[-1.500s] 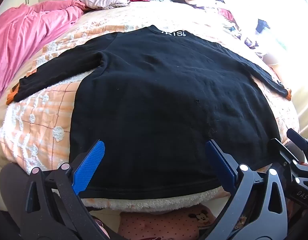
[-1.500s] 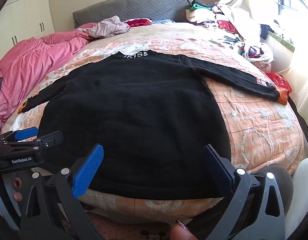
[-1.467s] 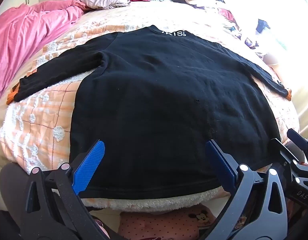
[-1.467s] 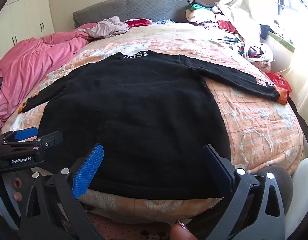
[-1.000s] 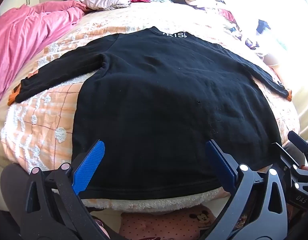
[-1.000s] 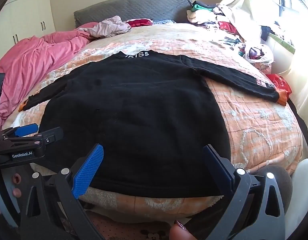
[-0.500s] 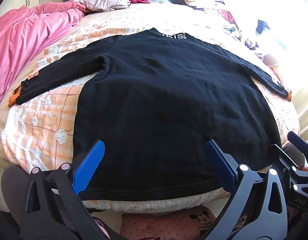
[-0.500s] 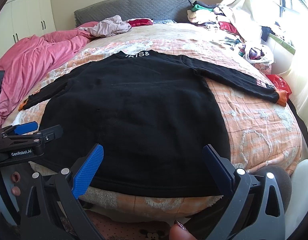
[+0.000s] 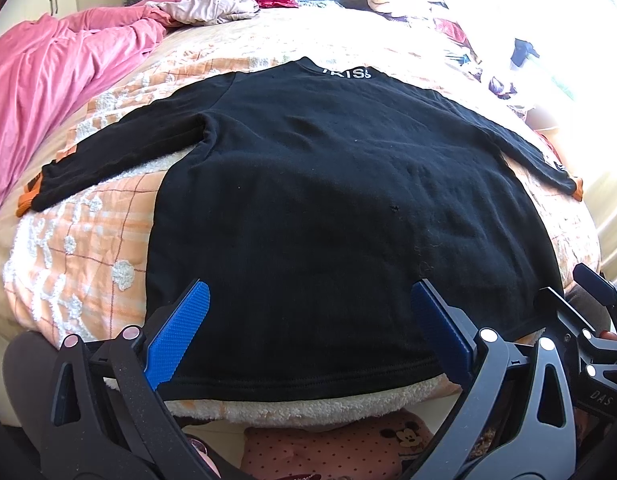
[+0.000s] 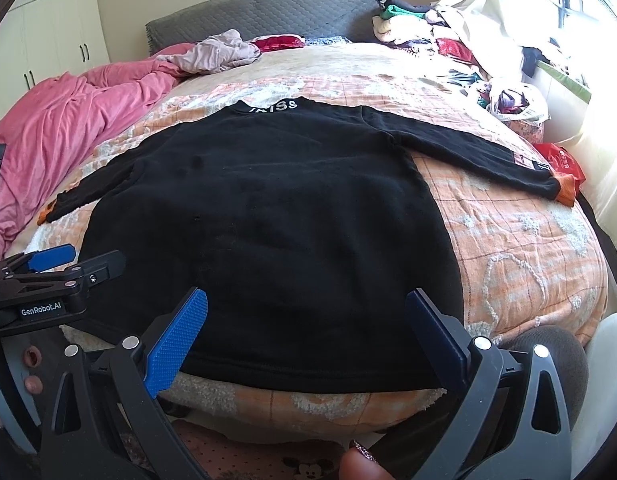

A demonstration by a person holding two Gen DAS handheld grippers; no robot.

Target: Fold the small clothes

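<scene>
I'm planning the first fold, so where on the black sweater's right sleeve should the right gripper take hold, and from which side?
Probably at the orange cuff of the black sweater. The right sleeve lies flat and straight out on the quilt, cuff outermost with bare quilt around it. The open right gripper could come from the bed's right edge, pinch the cuff end and carry it inward.

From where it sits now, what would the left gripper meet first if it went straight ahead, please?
Probably the black sweater, near its hem. The left gripper has its jaws open just short of that edge, though the height above the bed is unclear.
</scene>
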